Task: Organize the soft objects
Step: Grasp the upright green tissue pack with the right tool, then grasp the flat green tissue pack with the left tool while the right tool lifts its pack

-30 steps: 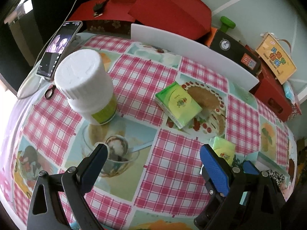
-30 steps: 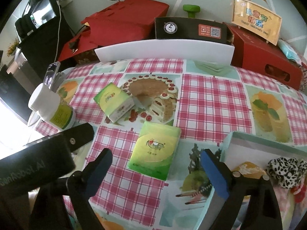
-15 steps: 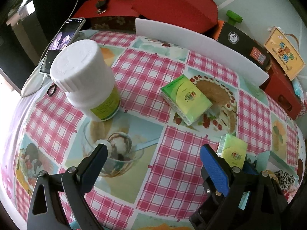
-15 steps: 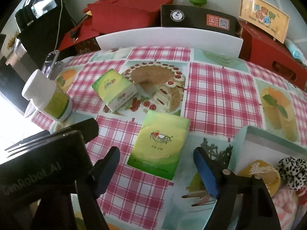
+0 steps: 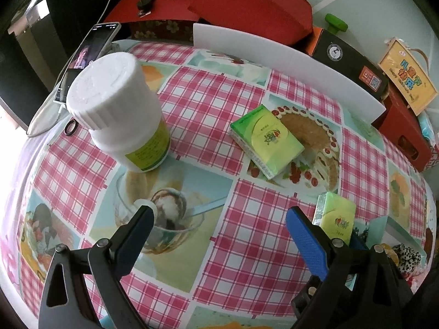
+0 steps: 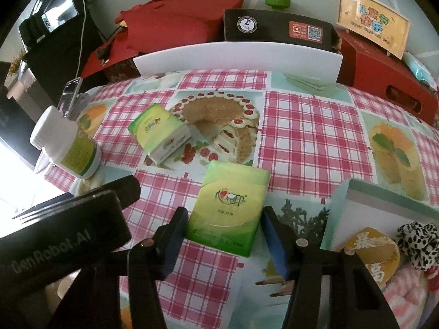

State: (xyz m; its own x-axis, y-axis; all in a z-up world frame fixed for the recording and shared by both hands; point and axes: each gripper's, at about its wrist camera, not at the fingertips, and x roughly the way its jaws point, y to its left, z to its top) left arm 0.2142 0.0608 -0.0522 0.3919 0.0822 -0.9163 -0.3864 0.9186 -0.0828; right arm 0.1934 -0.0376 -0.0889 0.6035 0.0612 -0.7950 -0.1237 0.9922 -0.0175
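Note:
Two green tissue packs lie on the checked tablecloth. The near tissue pack (image 6: 229, 207) sits between the fingers of my right gripper (image 6: 223, 220), whose jaws stand close on both of its sides; contact is unclear. It also shows in the left wrist view (image 5: 336, 216). The far tissue pack (image 6: 159, 134) (image 5: 266, 139) lies on the cake picture. My left gripper (image 5: 219, 219) is open and empty above the tablecloth. A pale teal box (image 6: 356, 205) at the right holds a leopard-print scrunchie (image 6: 419, 238) and pink soft items.
A white pill bottle (image 5: 118, 109) (image 6: 65, 142) stands at the left. A phone (image 5: 90, 52) leans at the far left edge. A white board (image 6: 238, 57) stands along the back, with red boxes (image 6: 181, 19) and a black box (image 6: 277, 26) behind it.
My right gripper has moved forward to the near tissue pack and its jaws have narrowed around it. The left gripper has drifted slightly back, still open.

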